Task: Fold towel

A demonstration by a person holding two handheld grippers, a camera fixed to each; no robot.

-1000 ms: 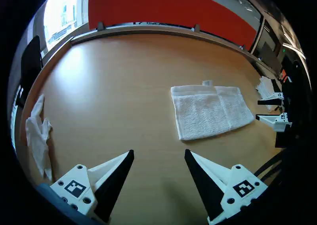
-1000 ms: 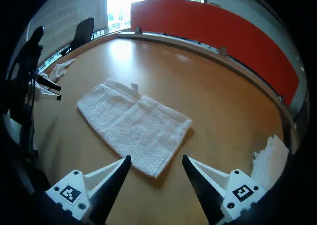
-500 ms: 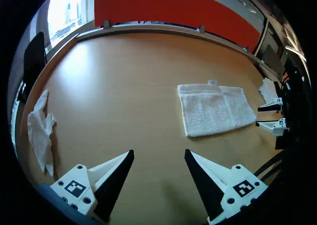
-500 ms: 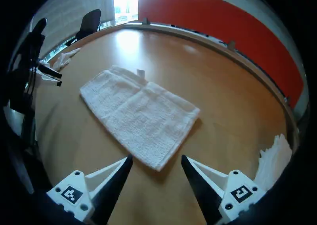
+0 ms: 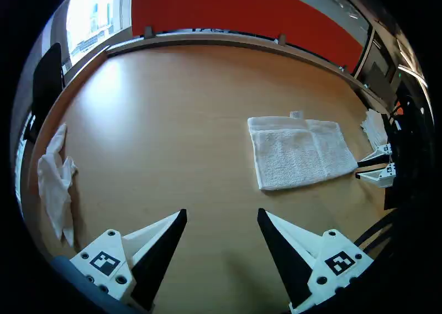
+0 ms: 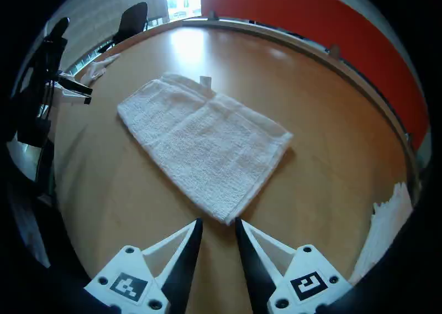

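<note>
On the wooden tabletop (image 5: 166, 109) lies the white towel (image 6: 204, 140), flat and folded over once, with nothing on top of it. It looks soft, floppy and light, so it will sag when lifted. The best place to pinch it is a corner or an edge. The right gripper (image 6: 217, 221) has its fingers open just a little. The near towel corner sits right at their tips, not pinched as far as I can tell. The left gripper (image 5: 221, 212) is well apart from the towel, fingers wide open and empty. A crumpled white cloth (image 5: 54, 187) lies far off by one tabletop edge, and a pile of white cloths (image 6: 387, 225) sits at the other side. I think nothing is in the way.
</note>
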